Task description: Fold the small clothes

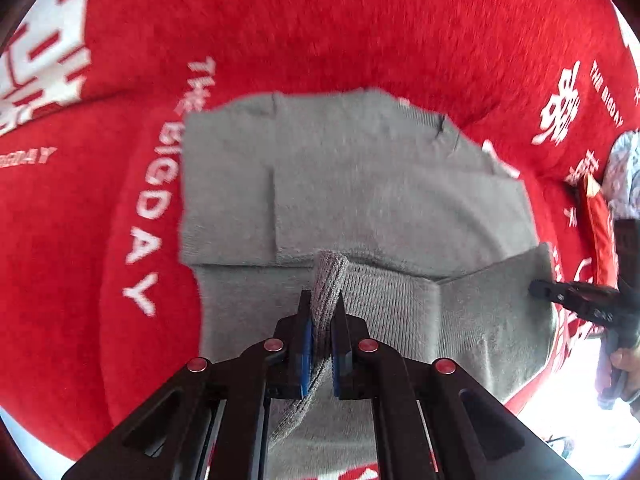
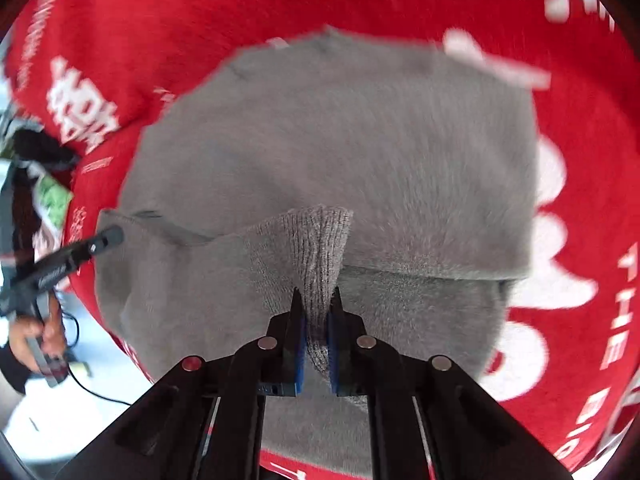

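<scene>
- A grey knitted garment point(image 1: 360, 200) is seen spread over a red plush blanket point(image 1: 320, 20) printed with white lettering and characters; what lies under the blanket cannot be told.
- In the left wrist view, the left tongs point(image 1: 322, 308) are closed on a pinched-up fold of the garment's ribbed hem, the blue pads pressed against the knit on both sides.
- From that fold the ribbed edge is drawn up off the rest of the cloth, which lies flat beyond with a sleeve folded across the body.
- In the right wrist view, the right tongs point(image 2: 317, 304) are likewise clamped on a raised fold of the same ribbed hem, with grey knit filling the gap between the pads.
- The right tongs are also caught at the right edge of the left wrist view, their black tip touching the garment's edge, with part of a hand point(image 1: 624, 360) below them.
- The left tongs are seen at the left edge of the right wrist view, their tip at the garment's corner, gripped by a hand point(image 2: 28, 332).
- Both views are blurred, so finer detail of the knit is not readable.
</scene>
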